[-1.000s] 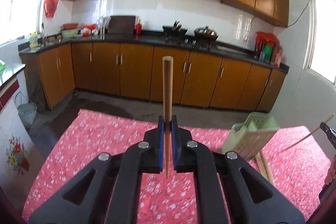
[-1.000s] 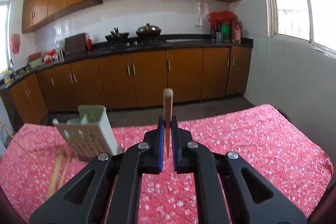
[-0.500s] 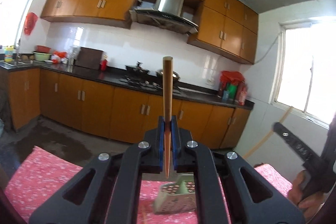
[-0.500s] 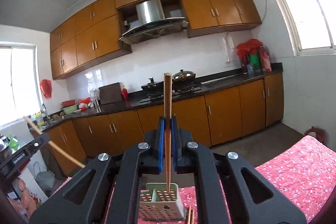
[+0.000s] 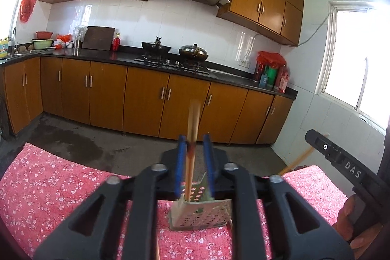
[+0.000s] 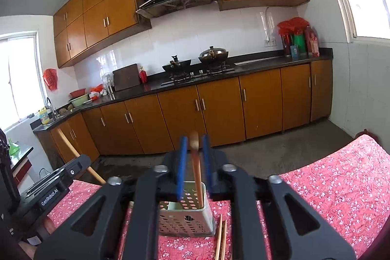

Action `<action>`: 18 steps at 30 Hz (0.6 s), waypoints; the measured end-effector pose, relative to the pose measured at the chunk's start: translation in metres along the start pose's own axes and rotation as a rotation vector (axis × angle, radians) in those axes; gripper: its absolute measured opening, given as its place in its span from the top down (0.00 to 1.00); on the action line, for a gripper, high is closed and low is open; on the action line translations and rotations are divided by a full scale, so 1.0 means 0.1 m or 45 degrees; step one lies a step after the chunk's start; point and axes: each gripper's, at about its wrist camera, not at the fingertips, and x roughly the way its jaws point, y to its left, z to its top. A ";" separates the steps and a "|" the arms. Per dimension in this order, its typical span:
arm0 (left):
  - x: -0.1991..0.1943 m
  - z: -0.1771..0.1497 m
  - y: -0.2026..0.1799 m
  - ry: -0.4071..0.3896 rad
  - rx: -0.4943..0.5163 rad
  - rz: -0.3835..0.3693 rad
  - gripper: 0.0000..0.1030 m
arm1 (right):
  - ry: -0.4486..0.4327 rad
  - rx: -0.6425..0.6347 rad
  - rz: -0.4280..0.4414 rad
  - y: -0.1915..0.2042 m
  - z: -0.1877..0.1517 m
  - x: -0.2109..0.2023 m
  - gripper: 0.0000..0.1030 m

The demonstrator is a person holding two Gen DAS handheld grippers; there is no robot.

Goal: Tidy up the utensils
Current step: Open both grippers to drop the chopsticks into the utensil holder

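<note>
A pale green perforated utensil holder (image 5: pixel 202 213) stands on the red floral tablecloth (image 5: pixel 48 187). My left gripper (image 5: pixel 195 162) is open above it; a wooden chopstick (image 5: pixel 191 157) drops between its blue pads into the holder, blurred. My right gripper (image 6: pixel 193 162) is open too, over the same holder (image 6: pixel 185 216), with its own chopstick (image 6: pixel 196 169) sliding down into it. Each gripper shows at the edge of the other's view.
Two more chopsticks (image 6: pixel 220 238) lie on the cloth (image 6: pixel 341 187) to the right of the holder. Beyond the table are a grey floor, brown kitchen cabinets (image 5: pixel 146 99) and a stove with pans (image 5: pixel 175 52).
Both grippers tipped from level to above the holder, then opened. Both chopsticks, gripped before, have slid down between the pads into the holder.
</note>
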 end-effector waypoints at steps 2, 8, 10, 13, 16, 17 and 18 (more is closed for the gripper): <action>-0.08 0.01 0.03 -0.020 -0.011 0.003 0.69 | -0.021 0.008 -0.001 -0.01 0.02 -0.06 0.66; -0.49 0.11 0.22 -0.104 -0.064 0.036 0.63 | -0.087 0.049 -0.058 -0.17 0.11 -0.37 0.66; -0.68 0.09 0.35 -0.127 -0.089 0.074 0.60 | -0.057 0.070 -0.125 -0.33 0.04 -0.45 0.66; -0.86 0.00 0.56 -0.118 -0.113 0.150 0.58 | 0.107 0.077 -0.226 -0.55 -0.23 -0.37 0.66; -0.86 -0.24 0.79 -0.004 -0.120 0.240 0.58 | 0.394 0.079 -0.222 -0.75 -0.72 -0.11 0.72; -0.83 -0.33 0.86 0.044 -0.114 0.263 0.58 | 0.493 0.081 -0.197 -0.79 -0.94 -0.03 0.77; -0.77 -0.47 0.92 0.110 -0.101 0.282 0.58 | 0.572 0.082 -0.167 -0.80 -1.12 0.02 0.83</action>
